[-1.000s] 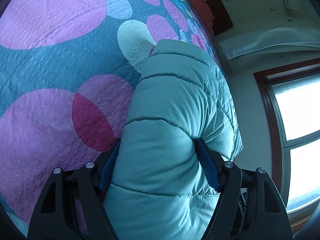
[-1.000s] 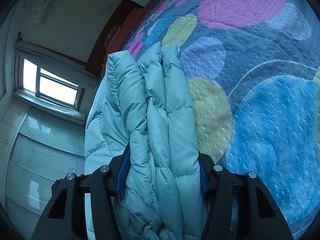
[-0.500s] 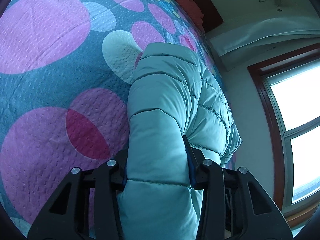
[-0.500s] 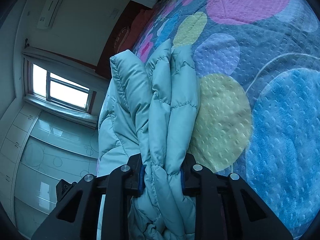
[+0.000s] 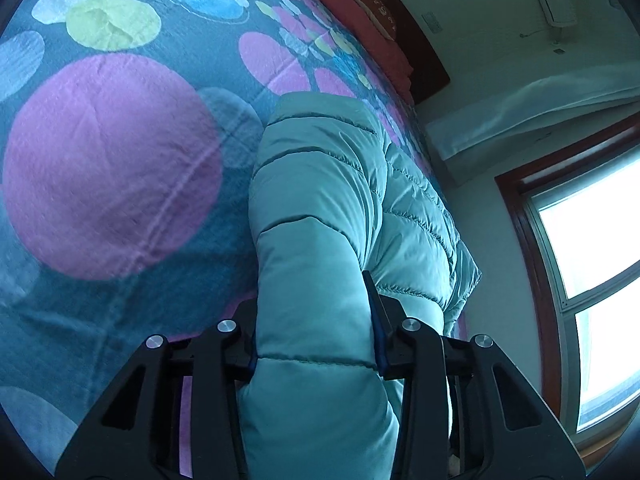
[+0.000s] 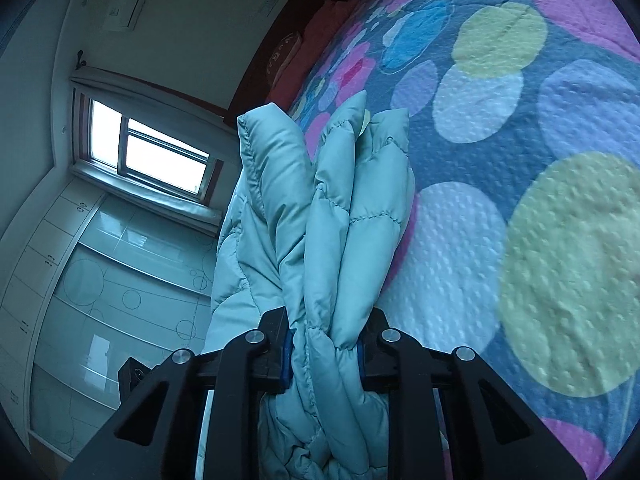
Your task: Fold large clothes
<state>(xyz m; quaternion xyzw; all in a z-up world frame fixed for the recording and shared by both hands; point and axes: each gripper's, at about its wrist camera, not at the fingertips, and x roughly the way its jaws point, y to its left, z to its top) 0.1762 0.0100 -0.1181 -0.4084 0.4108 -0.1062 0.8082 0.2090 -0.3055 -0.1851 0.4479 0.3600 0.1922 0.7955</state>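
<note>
Left wrist view: we see the spotted bedspread (image 5: 112, 168) under a teal puffer jacket (image 5: 320, 200) lying along the bed edge nearest the window (image 5: 592, 248). We judge it light, puffy, soft and slick-shelled, so it will spring back and slide; best taken at bunched, stitched edges. Left gripper (image 5: 316, 344) has just been closing and now pinches one thick quilted fold. Right gripper (image 6: 324, 356), also just narrowed, clamps several gathered layers of the jacket (image 6: 332, 220).
</note>
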